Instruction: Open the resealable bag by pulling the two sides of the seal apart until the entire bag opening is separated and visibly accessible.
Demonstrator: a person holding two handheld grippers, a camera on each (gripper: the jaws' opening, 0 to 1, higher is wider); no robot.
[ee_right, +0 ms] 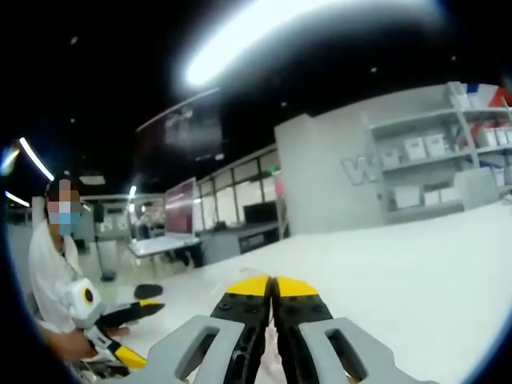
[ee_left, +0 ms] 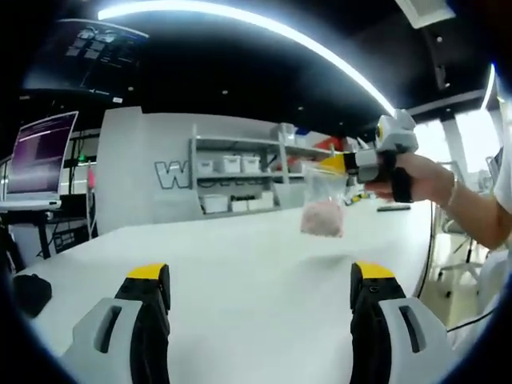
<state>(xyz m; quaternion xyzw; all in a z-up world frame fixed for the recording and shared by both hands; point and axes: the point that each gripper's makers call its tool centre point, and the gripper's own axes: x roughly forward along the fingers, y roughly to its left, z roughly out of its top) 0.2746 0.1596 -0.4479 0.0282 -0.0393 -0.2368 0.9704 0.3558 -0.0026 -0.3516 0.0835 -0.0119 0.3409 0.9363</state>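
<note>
Clear plastic resealable bag (ee_left: pixel 322 202) — pink contents settled at its bottom — hangs above the white worktop (ee_left: pixel 240 264), pinched at its top by the closed right gripper (ee_left: pixel 340 164). Left gripper (ee_left: pixel 260 292): jaws spread, empty.

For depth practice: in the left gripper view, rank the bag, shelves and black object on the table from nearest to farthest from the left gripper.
1. Black object, far left on the table.
2. Bag, hanging centre-right.
3. Shelves, against the back wall.

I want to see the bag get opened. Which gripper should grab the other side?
Left. The left gripper is open and free, facing the bag, which hangs from the shut right gripper.
</note>
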